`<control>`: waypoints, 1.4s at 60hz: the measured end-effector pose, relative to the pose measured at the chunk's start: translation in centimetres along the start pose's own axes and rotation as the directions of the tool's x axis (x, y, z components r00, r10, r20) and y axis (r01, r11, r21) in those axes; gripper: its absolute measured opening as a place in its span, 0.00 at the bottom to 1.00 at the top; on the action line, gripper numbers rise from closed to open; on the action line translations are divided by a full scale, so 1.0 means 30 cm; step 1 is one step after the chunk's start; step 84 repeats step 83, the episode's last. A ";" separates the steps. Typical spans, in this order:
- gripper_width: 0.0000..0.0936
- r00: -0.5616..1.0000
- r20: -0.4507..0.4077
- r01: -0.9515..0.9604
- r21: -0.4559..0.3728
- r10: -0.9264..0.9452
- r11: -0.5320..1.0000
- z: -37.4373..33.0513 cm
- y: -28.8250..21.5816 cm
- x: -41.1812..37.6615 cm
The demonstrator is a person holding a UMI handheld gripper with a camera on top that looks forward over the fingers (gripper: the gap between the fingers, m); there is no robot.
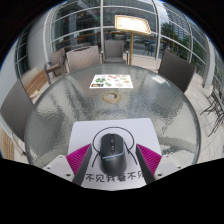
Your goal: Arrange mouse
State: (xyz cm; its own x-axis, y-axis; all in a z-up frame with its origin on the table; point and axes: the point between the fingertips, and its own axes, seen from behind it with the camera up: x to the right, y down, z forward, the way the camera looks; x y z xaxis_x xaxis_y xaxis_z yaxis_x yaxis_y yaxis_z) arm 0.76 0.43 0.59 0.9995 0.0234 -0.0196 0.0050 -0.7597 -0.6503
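sitting between the magenta pads (79,160) of the hand-held gripper (111,165): a black mouse (111,153), on a white mat (105,140). whether the fingers press its sides cannot be told. mat's near edge carries dark printed characters, partly cut off and unreadable. round glass tabletop (150,105) lies open beyond; a patterned sheet (109,82) sits far across it, its markings too small to read. chairs (176,68) ring the rim.

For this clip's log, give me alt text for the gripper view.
A black mouse sits between the gripper's two pink-padded fingers, on a white sheet atop a round glass table. Beyond lie a printed card, chairs and windows.
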 end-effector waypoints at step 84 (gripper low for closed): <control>0.92 0.997 0.071 -0.007 0.202 -0.007 0.979 -1.040 0.190 0.058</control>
